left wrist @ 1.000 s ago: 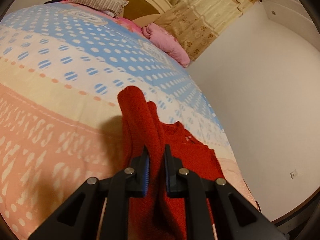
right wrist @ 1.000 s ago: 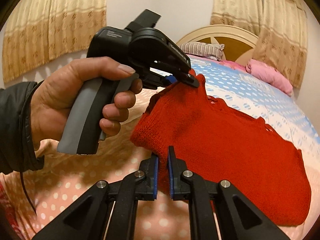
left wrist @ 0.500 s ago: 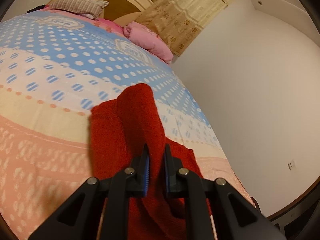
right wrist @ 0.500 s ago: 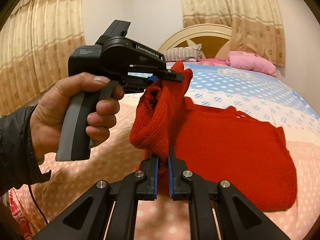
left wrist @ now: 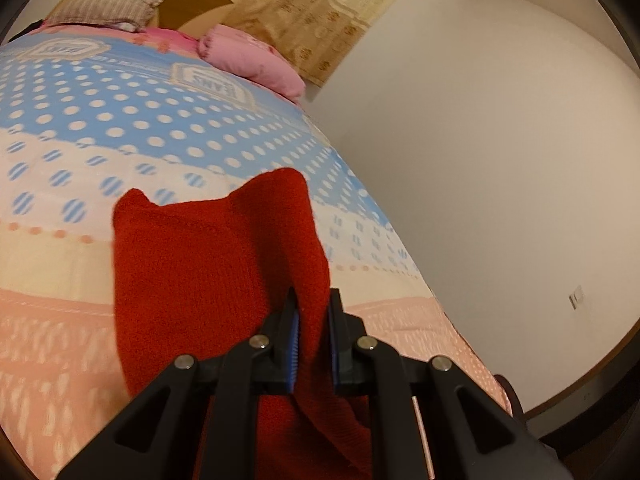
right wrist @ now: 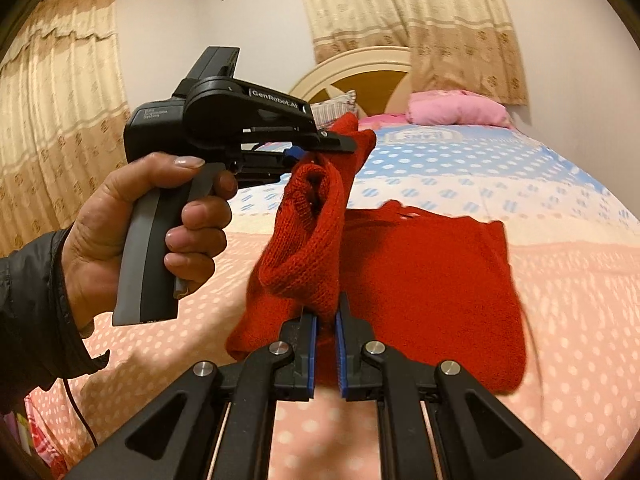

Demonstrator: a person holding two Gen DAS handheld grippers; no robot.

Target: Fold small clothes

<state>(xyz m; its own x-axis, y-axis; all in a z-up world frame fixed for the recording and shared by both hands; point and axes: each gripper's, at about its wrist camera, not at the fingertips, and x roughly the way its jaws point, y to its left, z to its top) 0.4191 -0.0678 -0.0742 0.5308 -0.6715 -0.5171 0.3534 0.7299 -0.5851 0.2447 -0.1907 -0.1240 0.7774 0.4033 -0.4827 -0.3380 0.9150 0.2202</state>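
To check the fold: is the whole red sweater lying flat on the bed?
No, one edge of the red sweater is lifted, pinched by the left hand-held gripper and right hand-held gripper.

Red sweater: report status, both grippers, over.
Left gripper and right gripper both clamped on red sweater. One edge lifted off the bed, rest lying flat, fold not yet laid down. Nothing in the way.

Black gripper (right wrist: 326, 350) with blue-padded fingers (right wrist: 311, 354), silver screws, grey handle, "GenRobot.AI" lettering; dark sleeve (right wrist: 28, 304).
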